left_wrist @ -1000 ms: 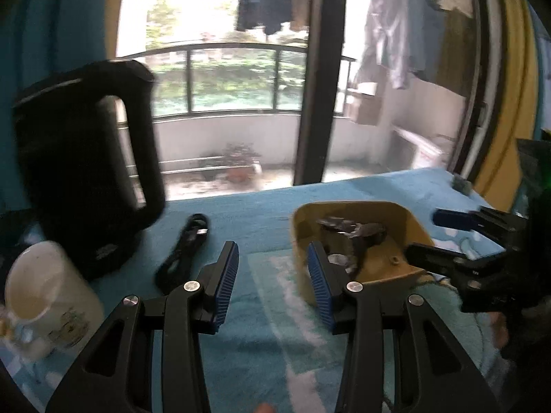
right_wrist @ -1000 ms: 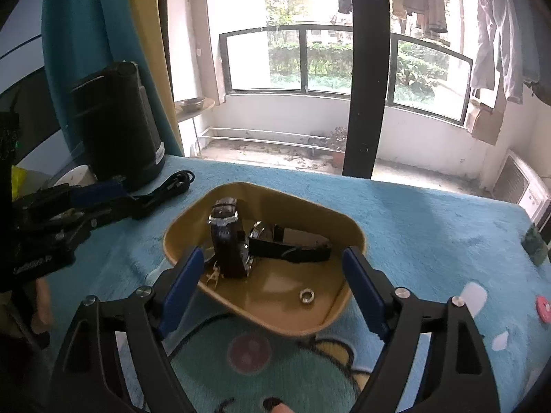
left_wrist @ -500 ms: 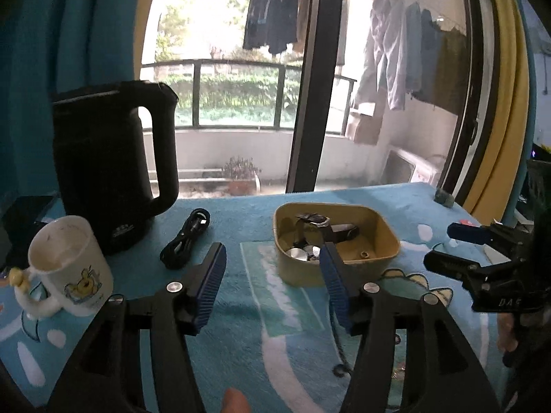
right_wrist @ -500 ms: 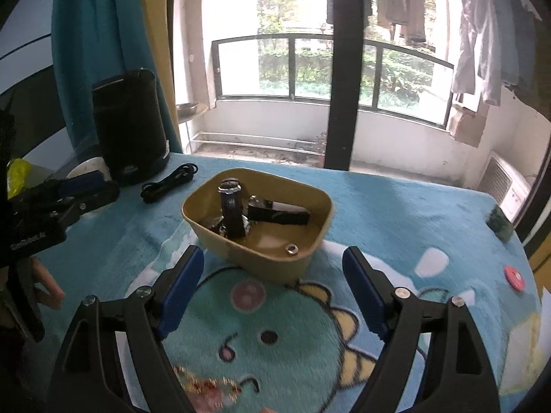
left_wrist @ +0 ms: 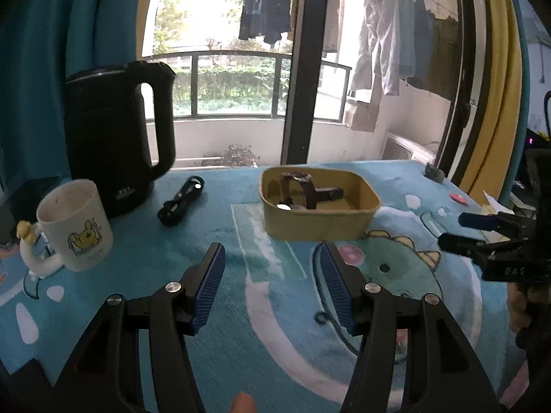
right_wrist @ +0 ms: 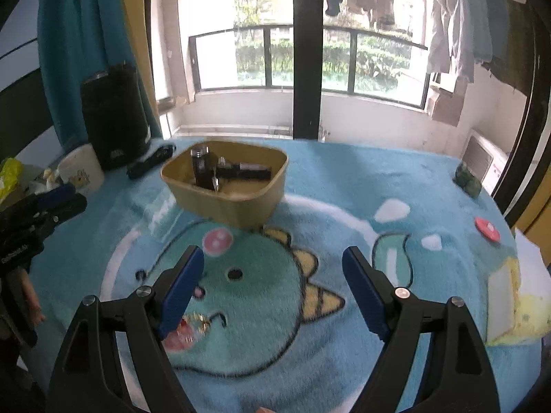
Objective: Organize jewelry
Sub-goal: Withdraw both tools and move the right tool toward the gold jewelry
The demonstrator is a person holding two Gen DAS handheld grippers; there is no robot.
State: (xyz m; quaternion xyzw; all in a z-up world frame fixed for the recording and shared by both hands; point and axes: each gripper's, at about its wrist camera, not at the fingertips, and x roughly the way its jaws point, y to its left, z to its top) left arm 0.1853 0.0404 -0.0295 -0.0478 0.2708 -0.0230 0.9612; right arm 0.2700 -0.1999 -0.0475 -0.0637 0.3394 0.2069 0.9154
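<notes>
Both grippers empty above the blanket, short of the tray

The left gripper (left_wrist: 272, 287) and right gripper (right_wrist: 272, 290) stand with fingers wide apart, nothing between. Ahead, the tan tray (right_wrist: 237, 203) holds dark watches (right_wrist: 203, 168); a black kettle (left_wrist: 113, 137) stands left of it.

Both grippers' jaws apart, empty.

Ahead of both grippers we see bare blue cartoon-dinosaur blanket (right_wrist: 275, 292) over the tabletop — open passage up to the tan rounded plastic bin (right_wrist: 227, 189), which stands alone mid-surface. Left of it the way narrows: a coiled black cable (left_wrist: 180, 201), a tall black electric kettle (left_wrist: 113, 134) and a white cartoon-bear mug (left_wrist: 74, 223) cluster together. To the right of the bin lies open blanket, with only a small red disc (right_wrist: 486, 229) and a dark green lump (right_wrist: 467, 178) near the far edge.
</notes>
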